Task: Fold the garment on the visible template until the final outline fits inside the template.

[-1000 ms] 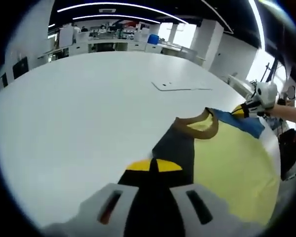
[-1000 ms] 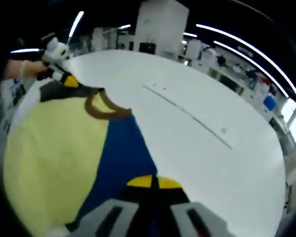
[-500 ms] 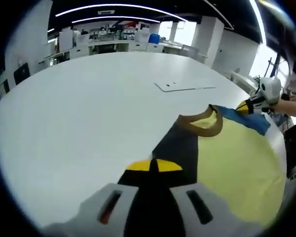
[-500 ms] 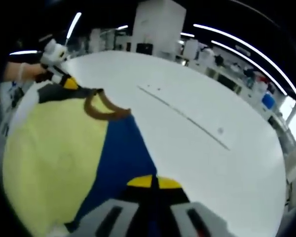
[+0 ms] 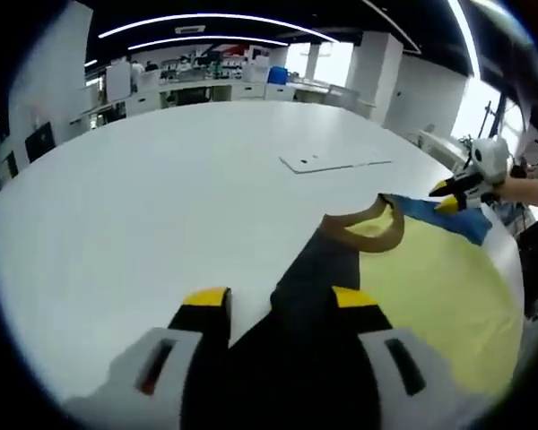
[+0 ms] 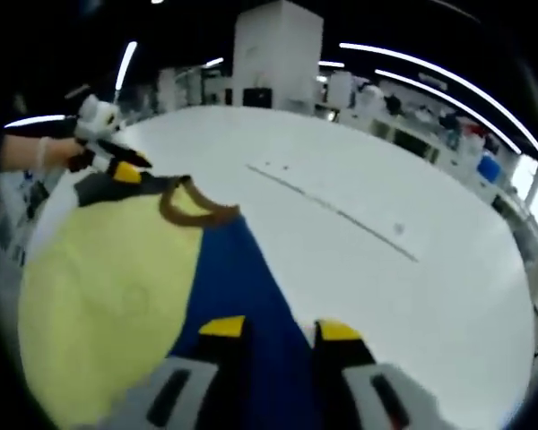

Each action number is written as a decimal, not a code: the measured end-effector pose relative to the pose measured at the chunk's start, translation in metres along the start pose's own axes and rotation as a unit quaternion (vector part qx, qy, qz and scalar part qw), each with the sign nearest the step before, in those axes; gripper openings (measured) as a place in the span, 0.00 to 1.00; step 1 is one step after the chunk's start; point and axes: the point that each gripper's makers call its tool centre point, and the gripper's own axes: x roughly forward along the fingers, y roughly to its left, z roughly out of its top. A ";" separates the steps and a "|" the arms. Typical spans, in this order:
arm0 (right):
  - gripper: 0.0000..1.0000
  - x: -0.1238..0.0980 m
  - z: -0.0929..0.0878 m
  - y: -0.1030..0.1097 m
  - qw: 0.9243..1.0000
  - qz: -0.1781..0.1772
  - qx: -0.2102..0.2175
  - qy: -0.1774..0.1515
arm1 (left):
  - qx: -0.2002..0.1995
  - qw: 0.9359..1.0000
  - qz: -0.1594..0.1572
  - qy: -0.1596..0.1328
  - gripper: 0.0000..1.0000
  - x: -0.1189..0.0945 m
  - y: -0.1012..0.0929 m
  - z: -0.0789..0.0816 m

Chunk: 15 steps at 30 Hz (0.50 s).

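The garment lies flat on the white table (image 5: 143,206), with a yellow body (image 5: 430,287), a brown collar (image 5: 368,231), a black sleeve (image 5: 318,269) and a blue sleeve (image 5: 448,218). My left gripper (image 5: 281,300) is open, and the black sleeve lies between its spread jaws. My right gripper (image 6: 280,330) is open too, its jaws either side of the blue sleeve (image 6: 233,278). Each gripper appears small at the far shoulder in the other's view: the right gripper (image 5: 457,186) and the left gripper (image 6: 117,166). The template (image 5: 332,163) is a thin outline beyond the collar.
A person's hand (image 5: 531,190) and forearm (image 6: 27,152) hold the far grippers at the table's edge. The template line (image 6: 332,210) runs across bare table right of the garment. Benches and a white pillar (image 6: 273,54) stand far behind.
Both grippers have opened and let go of the sleeves they held. The garment has stayed flat in place.
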 end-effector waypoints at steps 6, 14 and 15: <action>0.47 -0.010 -0.010 0.003 1.000 0.015 0.006 -0.001 | 0.015 0.999 -0.020 -0.023 0.72 -0.005 -0.003 0.011; 0.68 -0.033 -0.022 0.012 1.000 0.015 0.019 -0.011 | 0.031 0.996 -0.057 -0.054 0.99 -0.025 -0.028 0.020; 0.67 -0.038 -0.023 0.015 1.000 0.012 0.014 -0.007 | 0.028 0.996 -0.064 -0.058 0.99 -0.027 -0.030 0.020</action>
